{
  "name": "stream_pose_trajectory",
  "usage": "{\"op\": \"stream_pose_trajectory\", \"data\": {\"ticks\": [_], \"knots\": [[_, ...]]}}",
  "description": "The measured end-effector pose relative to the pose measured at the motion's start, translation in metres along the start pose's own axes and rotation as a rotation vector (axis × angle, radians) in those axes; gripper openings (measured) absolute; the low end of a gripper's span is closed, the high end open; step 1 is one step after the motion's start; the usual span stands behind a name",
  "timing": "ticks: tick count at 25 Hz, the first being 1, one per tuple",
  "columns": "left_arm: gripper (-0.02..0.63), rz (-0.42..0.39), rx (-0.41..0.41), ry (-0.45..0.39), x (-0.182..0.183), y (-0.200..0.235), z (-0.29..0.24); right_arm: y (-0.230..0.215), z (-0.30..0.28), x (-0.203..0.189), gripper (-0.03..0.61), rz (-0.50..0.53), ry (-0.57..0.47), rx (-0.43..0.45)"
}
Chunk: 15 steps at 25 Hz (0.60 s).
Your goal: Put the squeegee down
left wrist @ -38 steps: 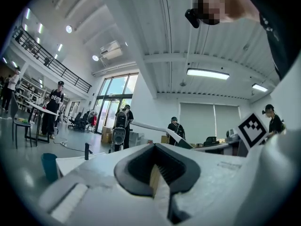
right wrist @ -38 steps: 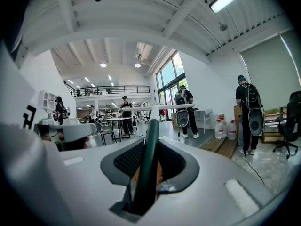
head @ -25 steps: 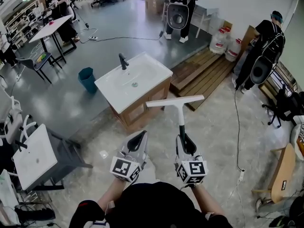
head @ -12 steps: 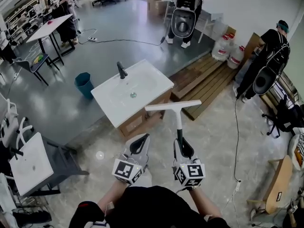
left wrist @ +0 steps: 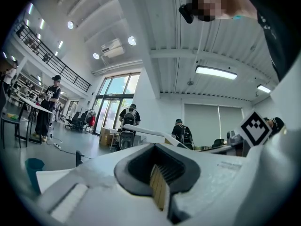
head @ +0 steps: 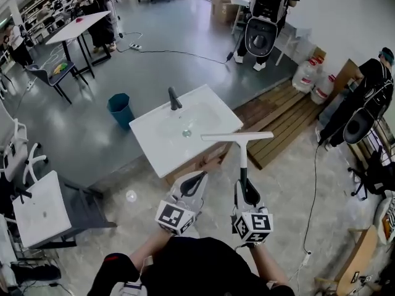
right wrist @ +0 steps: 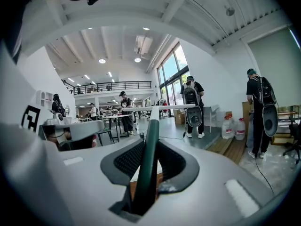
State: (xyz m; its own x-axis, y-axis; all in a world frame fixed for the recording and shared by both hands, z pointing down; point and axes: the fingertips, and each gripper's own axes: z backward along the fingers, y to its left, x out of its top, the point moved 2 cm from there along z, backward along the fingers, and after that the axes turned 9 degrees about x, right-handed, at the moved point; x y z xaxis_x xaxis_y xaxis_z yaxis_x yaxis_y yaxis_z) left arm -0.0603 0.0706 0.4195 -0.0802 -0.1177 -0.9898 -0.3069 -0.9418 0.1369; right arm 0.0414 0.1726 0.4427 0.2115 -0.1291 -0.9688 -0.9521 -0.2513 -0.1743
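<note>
The right gripper (head: 246, 189) is clamped on the dark green handle of the squeegee (head: 242, 156), its jaws drawn narrow against the handle on both sides, as the right gripper view shows. The squeegee points away from the person, roughly level. Its white shaft runs to a long white blade set crosswise at the far end. In the head view that blade sits off the floor, in front of the near right corner of a white sink unit (head: 157, 147). The left gripper (head: 199, 179) is held just left of the right one, side by side with it and apart from the squeegee. Its jaws are together with nothing between them. The sink unit has a dark faucet (head: 174, 97) at its far edge and a wooden cabinet beneath. A teal bin (head: 120, 108) stands on the grey floor to its far left. A wooden pallet (head: 281, 119) lies to its right. People wearing backpacks stand at the far and right sides of the room.
</note>
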Motion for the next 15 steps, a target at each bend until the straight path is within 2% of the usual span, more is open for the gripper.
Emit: {"op": "stream_pose_trajectory", "data": {"ticks": [15], "knots": [[0.002, -0.005, 0.058, -0.005, 0.005, 0.058, -0.029, 0.002, -0.073, 0.004, 0.1, 0.017, 0.023, 0.053]]}}
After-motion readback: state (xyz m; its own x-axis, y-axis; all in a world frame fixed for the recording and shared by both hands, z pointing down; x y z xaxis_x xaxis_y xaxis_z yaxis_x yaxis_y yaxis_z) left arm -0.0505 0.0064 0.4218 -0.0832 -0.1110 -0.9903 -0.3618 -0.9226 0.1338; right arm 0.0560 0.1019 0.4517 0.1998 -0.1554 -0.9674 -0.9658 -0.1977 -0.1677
